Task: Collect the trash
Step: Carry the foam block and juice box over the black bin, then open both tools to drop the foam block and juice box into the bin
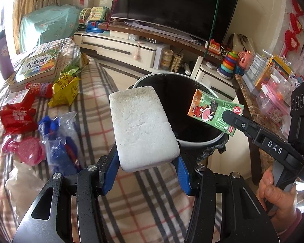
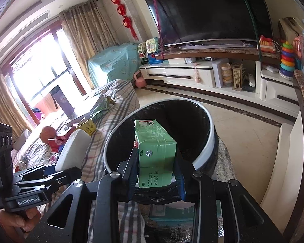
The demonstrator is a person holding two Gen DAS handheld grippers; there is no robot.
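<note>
1. Left gripper (image 1: 147, 158) pinches a white rectangular foam block (image 1: 140, 129), grainy and chipped, above the plaid blanket (image 1: 143, 192).
2. Right gripper (image 2: 156, 171) clamps a green milk carton (image 2: 155, 151), date-stamped, over the bin.
3. Beyond stands the round black-lined trash bin (image 1: 200, 141), beside the blanket.

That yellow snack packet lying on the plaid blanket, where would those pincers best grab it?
On the yellow snack packet, I would pinch the raised crumpled upper edge, coming from above. It lies flattish on the soft plaid blanket, so only its puffed folds seem to offer anything for two fingers to close on.
</note>
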